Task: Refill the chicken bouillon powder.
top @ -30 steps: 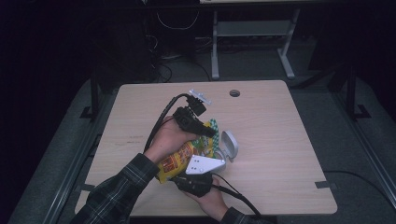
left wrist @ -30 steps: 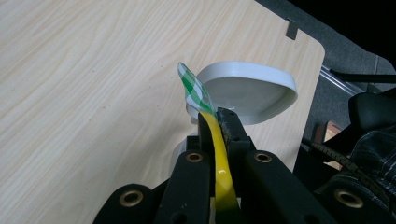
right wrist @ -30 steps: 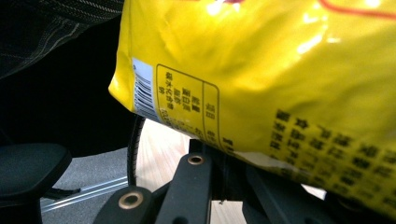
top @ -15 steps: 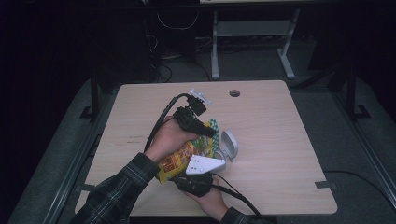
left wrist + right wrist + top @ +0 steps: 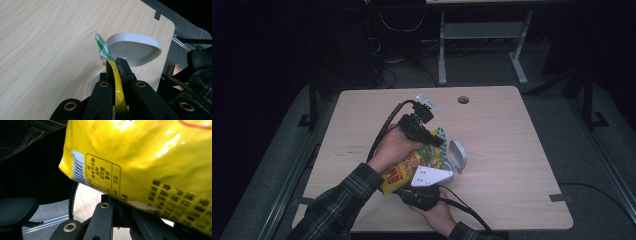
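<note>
The left tongs (image 5: 434, 141) sit farther off, jaws clamped tight, forearm reaching in from the near left. The right tongs (image 5: 424, 172) lie nearer, jaws closed too, held from below.

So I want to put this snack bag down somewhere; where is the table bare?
Bare wood lies right of the white bowl toward the table edge, and along the far left side. The middle is crowded: the yellow bag, left gripper and right gripper.

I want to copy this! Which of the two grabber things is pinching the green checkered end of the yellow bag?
The left gripper. Its jaws clamp the snack bag just below the green checkered tip, near the white bowl. The right gripper grips the barcode end.
</note>
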### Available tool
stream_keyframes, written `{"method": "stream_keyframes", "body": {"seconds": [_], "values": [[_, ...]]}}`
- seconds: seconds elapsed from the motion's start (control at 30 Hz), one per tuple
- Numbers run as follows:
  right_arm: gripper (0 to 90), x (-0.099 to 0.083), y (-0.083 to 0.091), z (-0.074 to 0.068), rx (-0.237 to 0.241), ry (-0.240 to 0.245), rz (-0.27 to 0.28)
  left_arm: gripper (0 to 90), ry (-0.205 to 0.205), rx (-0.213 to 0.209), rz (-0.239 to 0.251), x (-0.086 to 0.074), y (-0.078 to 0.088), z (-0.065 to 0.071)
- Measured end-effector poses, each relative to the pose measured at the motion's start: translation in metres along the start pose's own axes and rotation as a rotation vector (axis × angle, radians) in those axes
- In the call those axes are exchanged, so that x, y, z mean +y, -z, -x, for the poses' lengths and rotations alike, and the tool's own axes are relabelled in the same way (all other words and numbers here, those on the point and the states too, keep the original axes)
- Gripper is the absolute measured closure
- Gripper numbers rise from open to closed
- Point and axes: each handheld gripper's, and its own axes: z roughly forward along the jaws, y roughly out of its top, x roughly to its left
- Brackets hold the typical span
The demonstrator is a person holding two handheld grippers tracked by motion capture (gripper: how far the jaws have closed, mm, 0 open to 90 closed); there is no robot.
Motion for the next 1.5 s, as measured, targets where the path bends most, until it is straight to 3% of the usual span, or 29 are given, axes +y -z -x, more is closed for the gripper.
{"method": "stream_keyframes", "body": {"seconds": [1.5], "values": [[89.9, 0.0007, 0.0007, -0.0009, 0.004, 0.000, 0.006, 89.9, 0.001, -0.003, -0.020, 0.0024, -0.0023, 0.0000]]}}
